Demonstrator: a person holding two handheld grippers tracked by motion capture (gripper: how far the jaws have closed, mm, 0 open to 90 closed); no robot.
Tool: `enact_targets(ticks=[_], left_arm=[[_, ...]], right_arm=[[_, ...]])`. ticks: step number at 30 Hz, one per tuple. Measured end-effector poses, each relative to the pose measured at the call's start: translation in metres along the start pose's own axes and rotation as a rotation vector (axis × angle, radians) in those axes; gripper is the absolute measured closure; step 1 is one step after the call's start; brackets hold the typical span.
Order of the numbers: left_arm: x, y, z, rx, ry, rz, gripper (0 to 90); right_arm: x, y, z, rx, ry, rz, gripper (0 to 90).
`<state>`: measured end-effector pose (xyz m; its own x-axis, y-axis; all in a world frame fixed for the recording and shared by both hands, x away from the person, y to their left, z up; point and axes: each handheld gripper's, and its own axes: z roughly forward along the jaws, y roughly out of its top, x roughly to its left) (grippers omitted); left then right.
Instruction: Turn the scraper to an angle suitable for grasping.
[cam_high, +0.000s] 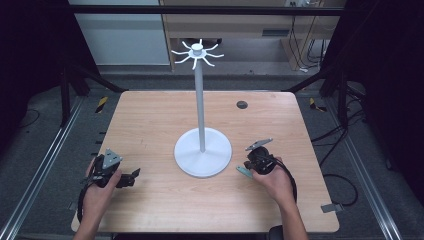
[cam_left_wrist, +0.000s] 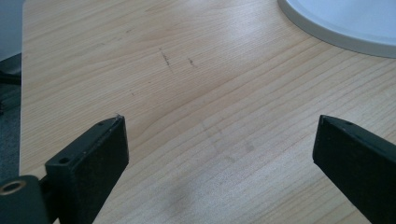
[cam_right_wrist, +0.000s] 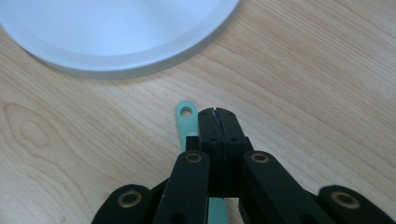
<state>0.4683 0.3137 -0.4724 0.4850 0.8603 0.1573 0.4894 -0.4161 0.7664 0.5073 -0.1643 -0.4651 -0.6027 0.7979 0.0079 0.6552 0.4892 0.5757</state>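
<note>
A white stand (cam_high: 201, 100) with a ring of hooks at its top rises from a round white base (cam_high: 202, 152) in the middle of the wooden table (cam_high: 150, 125). Just right of the base, a hand rests my right gripper (cam_high: 249, 165) on the table. Its jaws are pressed together (cam_right_wrist: 217, 112). A mint-green flat handle with a hole in its end (cam_right_wrist: 186, 114) lies on the wood beside and under them (cam_high: 244, 171). My left gripper (cam_high: 133, 175) lies at the table's front left, jaws wide apart over bare wood (cam_left_wrist: 222, 128).
The base's rim (cam_left_wrist: 336, 32) shows at the top right of the left gripper view and also in the right gripper view (cam_right_wrist: 116, 65). A dark round grommet (cam_high: 242, 104) sits in the table's far right. Black frame bars and cables surround the table.
</note>
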Motion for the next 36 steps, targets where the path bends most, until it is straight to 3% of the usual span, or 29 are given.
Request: enact_targets(ticks=[4,10,17,22,24,30,36], left_arm=[[0.0,0.0,0.0,0.0,0.0,-0.001,3.2],[0.0,0.0,0.0,0.002,0.001,0.0,3.2],[0.0,0.0,0.0,0.0,0.0,0.0,3.2],[-0.001,0.0,0.0,-0.001,-0.001,0.0,3.2],[0.0,0.0,-0.001,0.0,-0.003,0.0,3.2],[0.0,0.0,0.0,0.0,-0.003,0.001,3.2],[-0.001,0.0,0.0,-0.002,-0.003,0.0,3.2]], right_arm=[[0.003,0.004,-0.004,0.018,-0.002,-0.025,89.9],[0.007,0.008,-0.005,0.053,-0.013,-0.07,80.1],[0.009,0.011,-0.004,0.116,-0.008,-0.121,63.6],[0.006,0.016,-0.002,0.157,0.014,-0.127,53.7],[0.005,0.017,-0.002,0.169,0.024,-0.126,53.0],[0.003,0.021,0.004,0.225,0.03,-0.15,64.3],[0.004,0.024,0.012,0.261,0.035,-0.159,66.2]])
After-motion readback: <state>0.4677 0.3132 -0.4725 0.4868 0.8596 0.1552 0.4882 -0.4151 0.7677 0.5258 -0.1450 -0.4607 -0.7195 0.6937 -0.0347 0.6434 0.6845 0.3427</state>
